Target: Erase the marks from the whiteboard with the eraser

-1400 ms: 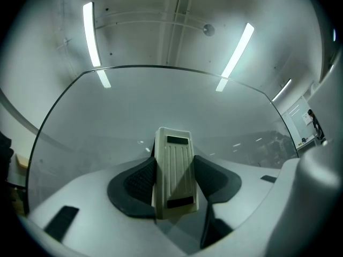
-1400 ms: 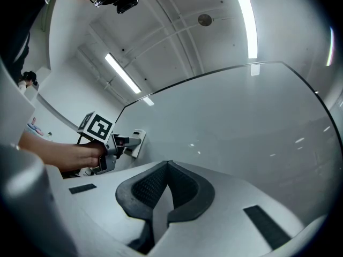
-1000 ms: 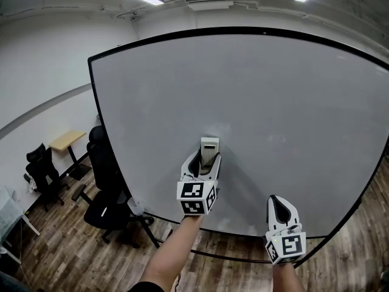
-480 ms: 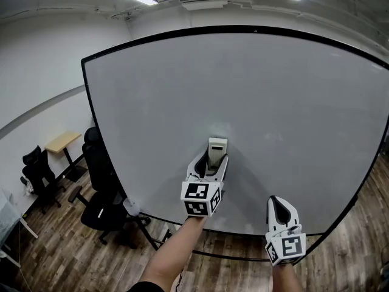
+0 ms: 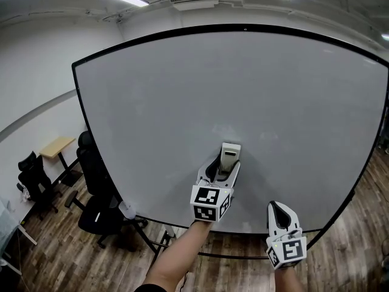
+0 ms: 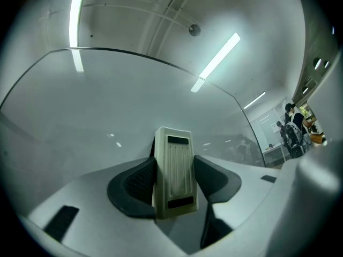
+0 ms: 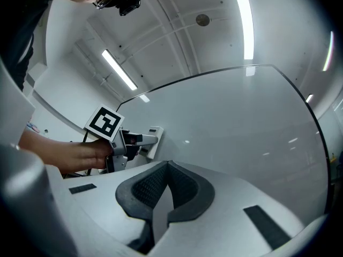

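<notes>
My left gripper (image 5: 225, 166) clamped on eraser (image 5: 230, 154), pressed vs whiteboard (image 5: 170, 102), lower-mid. Since 1 s ago eraser slid right + bit down, so wipe stroke is under way. Board shows only faint smudges; prob near done. My right gripper (image 5: 280, 213) jaws together, empty, idle low. No readable brand/text.

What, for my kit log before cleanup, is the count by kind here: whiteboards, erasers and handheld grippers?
whiteboard: 1
eraser: 1
grippers: 2, the left gripper shut on the eraser and the right gripper shut and empty
Total: 4
</notes>
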`<state>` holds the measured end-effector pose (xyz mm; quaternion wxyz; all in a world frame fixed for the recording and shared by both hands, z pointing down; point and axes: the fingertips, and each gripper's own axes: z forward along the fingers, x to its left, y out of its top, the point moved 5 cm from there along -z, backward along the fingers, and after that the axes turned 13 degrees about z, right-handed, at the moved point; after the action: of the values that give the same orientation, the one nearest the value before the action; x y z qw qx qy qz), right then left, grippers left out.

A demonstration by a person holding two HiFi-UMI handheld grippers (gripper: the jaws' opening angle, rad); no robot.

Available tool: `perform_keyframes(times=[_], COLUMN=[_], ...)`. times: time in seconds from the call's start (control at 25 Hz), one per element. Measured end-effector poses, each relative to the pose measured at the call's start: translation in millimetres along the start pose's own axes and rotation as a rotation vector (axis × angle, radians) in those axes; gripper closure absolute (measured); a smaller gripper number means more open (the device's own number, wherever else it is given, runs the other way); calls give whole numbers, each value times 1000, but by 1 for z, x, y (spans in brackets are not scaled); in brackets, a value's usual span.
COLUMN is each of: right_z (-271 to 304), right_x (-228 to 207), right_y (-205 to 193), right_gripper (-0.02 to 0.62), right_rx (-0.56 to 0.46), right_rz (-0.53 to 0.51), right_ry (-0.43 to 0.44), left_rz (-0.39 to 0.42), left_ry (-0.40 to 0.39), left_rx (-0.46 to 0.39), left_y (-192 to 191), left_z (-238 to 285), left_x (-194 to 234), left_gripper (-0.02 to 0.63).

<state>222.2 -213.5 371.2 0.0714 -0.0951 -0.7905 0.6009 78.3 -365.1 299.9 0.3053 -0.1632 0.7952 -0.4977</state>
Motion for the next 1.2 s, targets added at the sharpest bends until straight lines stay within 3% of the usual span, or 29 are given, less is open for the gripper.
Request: perform_keyframes(times=[0.36,0.68,1.2], right_z=[-7,-13,7], right_x=[5,11,35], right_y=[6,12,1], right_gripper=[575,575,575], right_rx=[-8,-31,-18], right_rz=[-1,6,16], right_ry=[-2,9,50], left_rz=[5,-15,-31], left_ry=[54,102,150], left_rx=[-46,-95,-20], left_y=[5,22,-20], left_z=[-11,-57,-126], left_x=[-8,-4,3], left_gripper=[359,359,359])
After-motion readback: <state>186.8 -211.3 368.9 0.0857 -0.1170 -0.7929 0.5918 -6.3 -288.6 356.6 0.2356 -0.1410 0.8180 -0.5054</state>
